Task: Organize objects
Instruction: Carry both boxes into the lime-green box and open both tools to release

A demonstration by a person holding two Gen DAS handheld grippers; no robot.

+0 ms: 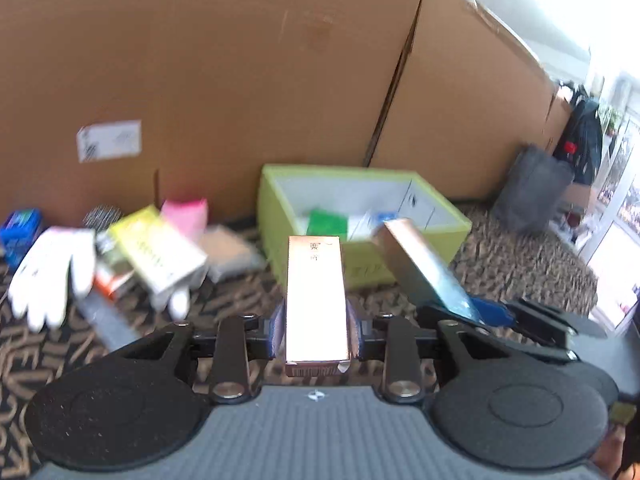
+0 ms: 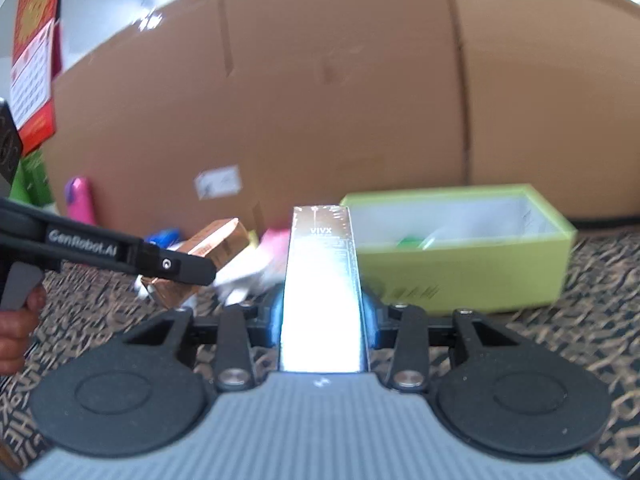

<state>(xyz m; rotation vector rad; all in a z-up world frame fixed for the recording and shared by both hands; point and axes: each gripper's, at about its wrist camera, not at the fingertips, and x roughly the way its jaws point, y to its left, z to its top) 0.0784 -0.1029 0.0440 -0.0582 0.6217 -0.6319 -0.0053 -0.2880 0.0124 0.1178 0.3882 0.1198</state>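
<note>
My left gripper [image 1: 316, 334] is shut on a copper-coloured carton [image 1: 315, 292], held above the carpet in front of a lime-green open box [image 1: 362, 262]. My right gripper [image 2: 322, 320] is shut on a tall brown-and-blue VIVX carton [image 2: 322, 280]. In the left wrist view that carton [image 1: 420, 264] tilts toward the green box's near right corner. In the right wrist view the left gripper [image 2: 188, 270] and its copper carton [image 2: 212, 246] are at the left. The green box [image 2: 472, 270] holds a green packet [image 2: 410, 243] and white packets.
A pile lies on the patterned carpet left of the box: white glove [image 1: 48, 276], yellow-green carton [image 1: 160, 256], pink packet [image 1: 188, 214], blue item [image 1: 20, 232]. Large cardboard boxes [image 1: 240, 80] stand behind. A grey bag [image 1: 532, 192] sits at the right.
</note>
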